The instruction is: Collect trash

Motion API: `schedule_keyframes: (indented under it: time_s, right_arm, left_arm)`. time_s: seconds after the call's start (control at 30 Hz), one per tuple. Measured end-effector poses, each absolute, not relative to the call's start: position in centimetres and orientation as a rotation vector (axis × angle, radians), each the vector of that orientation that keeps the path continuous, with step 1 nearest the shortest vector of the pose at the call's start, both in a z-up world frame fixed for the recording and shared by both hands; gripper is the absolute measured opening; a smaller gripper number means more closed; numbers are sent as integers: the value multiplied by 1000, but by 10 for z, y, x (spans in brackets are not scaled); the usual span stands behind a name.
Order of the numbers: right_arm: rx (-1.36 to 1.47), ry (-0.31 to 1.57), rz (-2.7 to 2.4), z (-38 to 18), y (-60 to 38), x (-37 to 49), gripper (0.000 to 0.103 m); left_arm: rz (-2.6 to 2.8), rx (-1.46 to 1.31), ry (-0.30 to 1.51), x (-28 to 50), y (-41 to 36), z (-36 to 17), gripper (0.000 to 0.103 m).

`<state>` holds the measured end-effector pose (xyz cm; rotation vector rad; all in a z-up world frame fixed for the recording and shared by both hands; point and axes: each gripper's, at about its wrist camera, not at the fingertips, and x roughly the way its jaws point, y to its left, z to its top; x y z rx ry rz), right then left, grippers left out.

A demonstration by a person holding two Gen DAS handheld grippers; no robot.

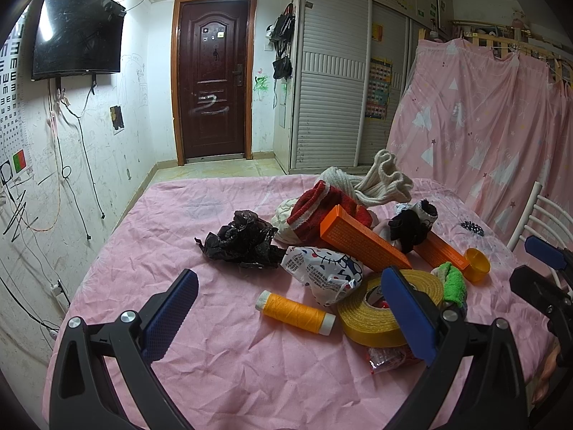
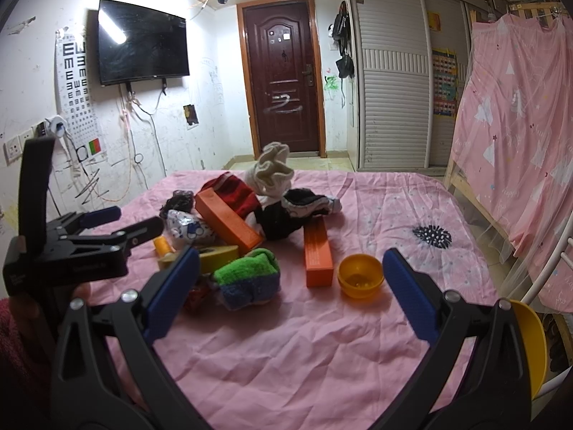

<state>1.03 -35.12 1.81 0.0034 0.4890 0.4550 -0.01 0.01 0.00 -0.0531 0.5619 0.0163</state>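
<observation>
left gripper (image 1: 290, 308) gaping, empty | right gripper (image 2: 290, 286) gaping, empty | risk: snagging green sock (image 2: 247, 276) instead of black bag (image 1: 243, 240); clutter packed tight

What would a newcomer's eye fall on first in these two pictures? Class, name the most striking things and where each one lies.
First comes the heap of clutter mid-bed on the pink sheet: two orange boxes, one long box leaning on a red cloth, with a crumpled black plastic bag to its left. Nearer the open left gripper lie an orange thread spool and a yellow tape roll; an orange cup sits before the open right gripper.
</observation>
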Motion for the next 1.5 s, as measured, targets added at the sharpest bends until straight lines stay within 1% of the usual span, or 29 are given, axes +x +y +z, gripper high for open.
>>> schedule_keyframes:
  time_s: [0.97,1.17,1.3,1.4,1.5]
  right_arm:
    - [6,501,455,16,-355,13,98]
    - [5,515,442,15,-368,21,98]
    - [20,531,441,18,-381,37,98]
    - [34,570,456,17,-386,52,98]
    - [57,620,477,15,-388,67,98]
  left_arm:
    - [17,-52,567,0,1,-2,95]
    - [-7,-75,635,6,13,-9,95]
    - [-20,-94,655,8,30,0,95]
    - [-7,-72,657,14,33,13,95]
    - [4,-62,698,31,35,23,95]
